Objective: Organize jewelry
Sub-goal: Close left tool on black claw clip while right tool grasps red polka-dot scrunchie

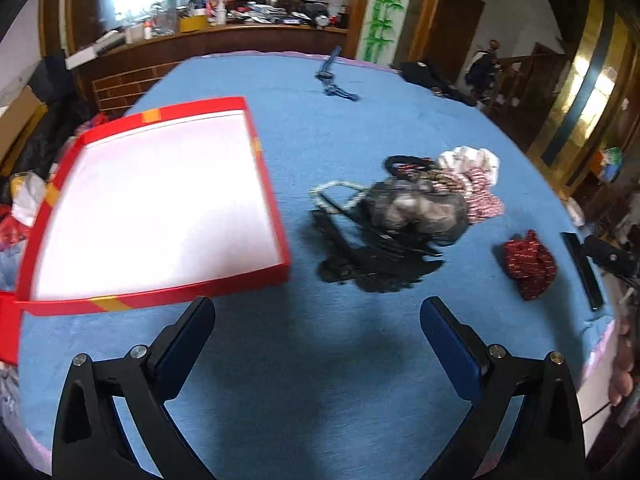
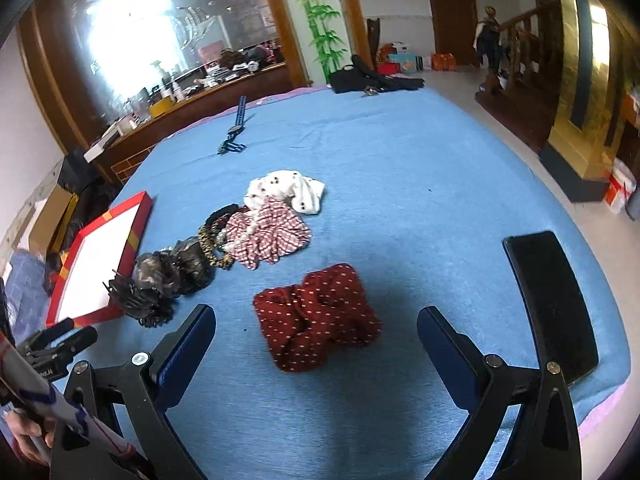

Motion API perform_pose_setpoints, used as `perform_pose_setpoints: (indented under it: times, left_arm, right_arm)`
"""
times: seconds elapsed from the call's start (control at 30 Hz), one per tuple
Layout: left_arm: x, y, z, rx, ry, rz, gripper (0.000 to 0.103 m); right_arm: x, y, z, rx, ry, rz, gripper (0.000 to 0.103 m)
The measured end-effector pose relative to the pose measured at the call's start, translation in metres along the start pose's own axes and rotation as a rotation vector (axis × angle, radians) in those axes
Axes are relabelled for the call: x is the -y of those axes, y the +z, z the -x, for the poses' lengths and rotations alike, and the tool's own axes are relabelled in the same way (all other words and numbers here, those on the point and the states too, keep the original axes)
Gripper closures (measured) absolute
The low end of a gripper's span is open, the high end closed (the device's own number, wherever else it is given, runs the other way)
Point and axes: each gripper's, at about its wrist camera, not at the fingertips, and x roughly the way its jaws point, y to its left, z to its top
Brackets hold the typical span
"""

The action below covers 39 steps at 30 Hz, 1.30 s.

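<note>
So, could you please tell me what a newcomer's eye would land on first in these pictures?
Probably the red box with its bright white inside, lying open at the left of the blue tablecloth. Next comes the tangled pile of hair accessories at the table's middle, and the dark red dotted scrunchie lying apart, right in front of the open right gripper.

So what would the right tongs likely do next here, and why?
Probably ease the right tongs down and close on the dark red dotted scrunchie. Both tongs are open and empty, this scrunchie lies apart from the pile, directly ahead, and the red tray holds nothing.
</note>
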Motion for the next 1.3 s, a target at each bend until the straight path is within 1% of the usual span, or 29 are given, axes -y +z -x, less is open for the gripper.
perform_pose_setpoints:
  times: [0.07,0.13,0.2,0.37,0.43,0.47,0.5,0.57,0.63,0.7,0.73,0.8,0.83,0.9,0.97,1.03,1.07,1.1,1.13,1.17,1.2,1.23,1.27,1.3]
  left_arm:
    - [0.007,0.004,-0.006,-0.009,-0.017,-0.001,0.002]
    - [0.013,0.010,-0.017,-0.028,-0.040,0.005,0.007]
    - [0.019,0.016,-0.028,-0.046,-0.064,0.012,0.015]
    - [0.026,0.025,-0.052,-0.083,-0.051,0.012,0.023]
    - [0.029,0.028,-0.059,-0.090,-0.040,0.004,0.024]
    - [0.030,0.029,-0.062,-0.092,-0.039,0.003,0.028]
    - [0.031,0.030,-0.064,-0.095,-0.044,-0.001,0.030]
    - [0.033,0.033,-0.071,-0.096,-0.046,-0.006,0.031]
    - [0.035,0.035,-0.074,-0.091,-0.062,-0.004,0.036]
    - [0.040,0.037,-0.077,-0.086,-0.072,-0.014,0.048]
    - [0.043,0.037,-0.077,-0.079,-0.067,-0.025,0.049]
    - [0.049,0.034,-0.075,-0.050,-0.051,-0.051,0.056]
    - [0.050,0.033,-0.072,-0.036,-0.043,-0.058,0.058]
    - [0.050,0.033,-0.066,-0.016,-0.051,-0.061,0.067]
    - [0.048,0.033,-0.058,0.011,-0.072,-0.057,0.072]
    - [0.048,0.033,-0.054,0.018,-0.082,-0.060,0.073]
    - [0.048,0.032,-0.052,0.024,-0.085,-0.061,0.073]
    - [0.047,0.031,-0.052,0.027,-0.085,-0.064,0.073]
    - [0.048,0.029,-0.050,0.034,-0.088,-0.068,0.073]
    - [0.048,0.029,-0.050,0.039,-0.089,-0.071,0.073]
    - [0.047,0.028,-0.051,0.041,-0.091,-0.069,0.073]
    - [0.047,0.028,-0.051,0.040,-0.085,-0.070,0.073]
    - [0.046,0.028,-0.052,0.039,-0.084,-0.064,0.073]
    - [0.046,0.029,-0.054,0.037,-0.079,-0.059,0.073]
  right_arm:
    - [0.006,0.001,-0.001,-0.005,0.011,-0.024,0.002]
    - [0.015,0.001,-0.003,-0.015,0.031,-0.059,0.003]
    - [0.020,0.001,-0.005,-0.026,0.038,-0.078,0.005]
    - [0.023,-0.003,-0.009,-0.038,0.045,-0.087,0.006]
    - [0.022,-0.003,-0.011,-0.042,0.045,-0.083,0.006]
    - [0.022,-0.003,-0.012,-0.044,0.045,-0.080,0.006]
    - [0.021,-0.004,-0.013,-0.047,0.047,-0.077,0.006]
    - [0.021,-0.004,-0.015,-0.051,0.051,-0.076,0.006]
    - [0.021,-0.004,-0.018,-0.058,0.056,-0.078,0.006]
    - [0.022,-0.004,-0.021,-0.064,0.055,-0.081,0.006]
    - [0.022,-0.005,-0.022,-0.069,0.054,-0.083,0.006]
    - [0.024,-0.005,-0.026,-0.077,0.056,-0.090,0.006]
    - [0.024,-0.006,-0.028,-0.084,0.058,-0.092,0.006]
    - [0.023,-0.007,-0.034,-0.096,0.059,-0.086,0.006]
    - [0.020,-0.009,-0.040,-0.113,0.055,-0.079,0.006]
    - [0.017,-0.011,-0.049,-0.135,0.059,-0.075,0.008]
    - [0.015,-0.012,-0.052,-0.139,0.060,-0.070,0.013]
    - [0.012,-0.013,-0.055,-0.148,0.056,-0.055,0.021]
    - [0.009,-0.014,-0.059,-0.159,0.048,-0.040,0.026]
    - [0.007,-0.015,-0.063,-0.166,0.046,-0.035,0.033]
    - [0.005,-0.016,-0.065,-0.169,0.048,-0.030,0.043]
    - [0.001,-0.017,-0.066,-0.155,0.027,-0.007,0.047]
    - [-0.002,-0.017,-0.066,-0.152,0.022,0.010,0.064]
    - [-0.003,-0.017,-0.067,-0.154,0.033,0.013,0.078]
